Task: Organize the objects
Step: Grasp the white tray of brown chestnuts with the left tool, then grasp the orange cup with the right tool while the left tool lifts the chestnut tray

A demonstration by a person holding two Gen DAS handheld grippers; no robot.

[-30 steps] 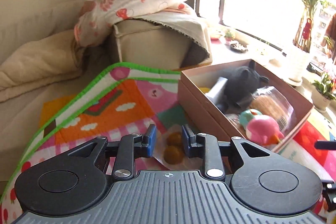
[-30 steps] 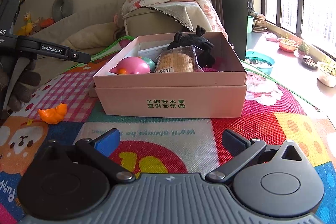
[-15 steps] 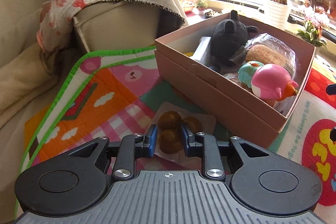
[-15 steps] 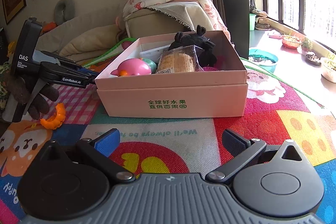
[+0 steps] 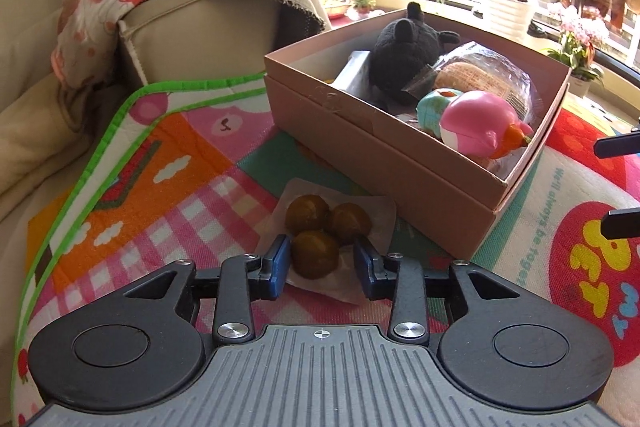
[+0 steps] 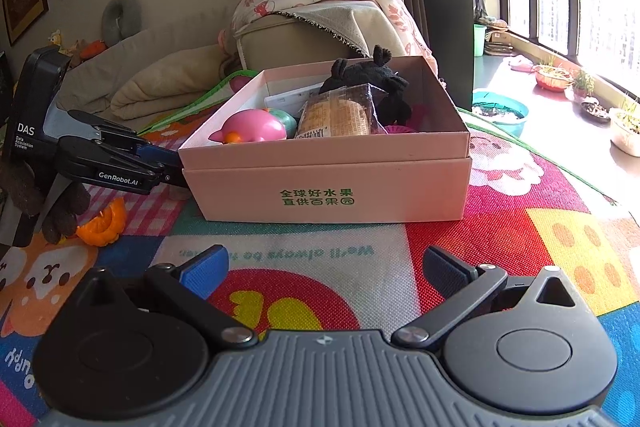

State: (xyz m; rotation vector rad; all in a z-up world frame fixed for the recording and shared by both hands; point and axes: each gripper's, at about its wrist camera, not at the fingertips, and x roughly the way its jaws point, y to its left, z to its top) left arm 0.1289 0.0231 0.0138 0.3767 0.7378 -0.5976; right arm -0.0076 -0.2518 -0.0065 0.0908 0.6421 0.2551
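Fingers of left gripper (image 5: pixel 321 263) parted narrowly, straddling nearest ball in snack packet (image 5: pixel 326 227); right gripper (image 6: pixel 324 267) wide, empty. Ahead: pink box (image 6: pixel 328 183) on patterned play mat (image 6: pixel 520 235), sofa beyond. Since earlier frame, left gripper closed in on packet.

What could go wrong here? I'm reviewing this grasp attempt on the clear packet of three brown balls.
1. The left gripper brackets only the nearest ball of the clear packet of three brown balls; closing may squash it or let the slippery film slide out.
2. The packet lies close beside the pink cardboard box, so lifting could snag the box wall.
3. The box already holds a pink squishy toy and a black plush toy; room looks limited.
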